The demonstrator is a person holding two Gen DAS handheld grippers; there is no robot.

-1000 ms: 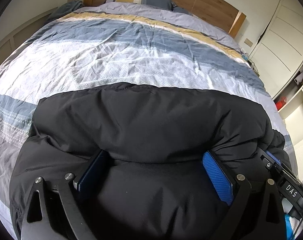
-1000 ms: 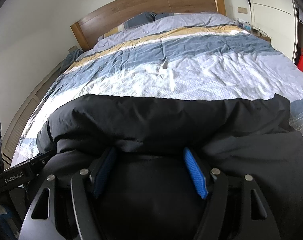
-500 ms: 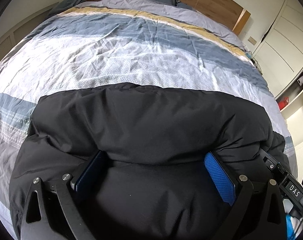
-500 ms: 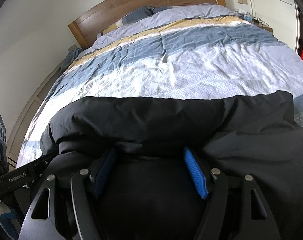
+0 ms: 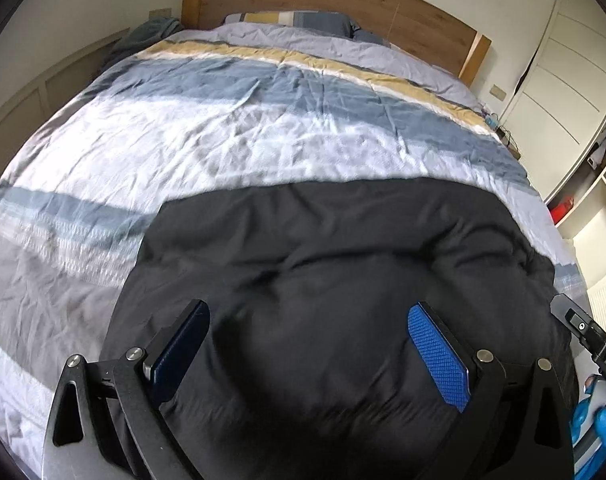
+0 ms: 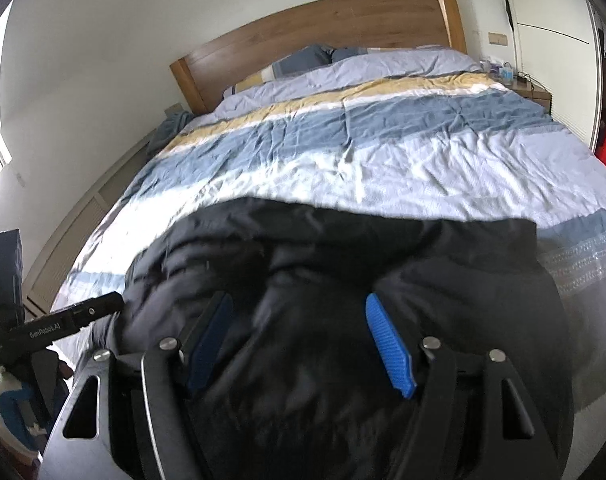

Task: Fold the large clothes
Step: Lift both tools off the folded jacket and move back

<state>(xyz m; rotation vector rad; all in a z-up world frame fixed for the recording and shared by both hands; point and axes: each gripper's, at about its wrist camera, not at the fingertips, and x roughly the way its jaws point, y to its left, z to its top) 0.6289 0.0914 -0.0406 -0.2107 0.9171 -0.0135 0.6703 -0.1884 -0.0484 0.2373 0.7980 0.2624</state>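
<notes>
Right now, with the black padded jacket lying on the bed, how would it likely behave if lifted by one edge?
The black padded jacket would probably sag and drape, since it lies in soft folds on the striped duvet. Its puffy bulk suggests it is light for its size. The smooth shell may slip on the pads.

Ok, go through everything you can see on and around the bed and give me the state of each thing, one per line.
black jacket: folded over, puffy, lying at the foot of the bed
left gripper: open, above the jacket, holding nothing
right gripper: open, above the jacket, holding nothing
striped duvet: spread across the bed, wrinkled
pillow: lying against the headboard
wardrobe door: shut
</notes>
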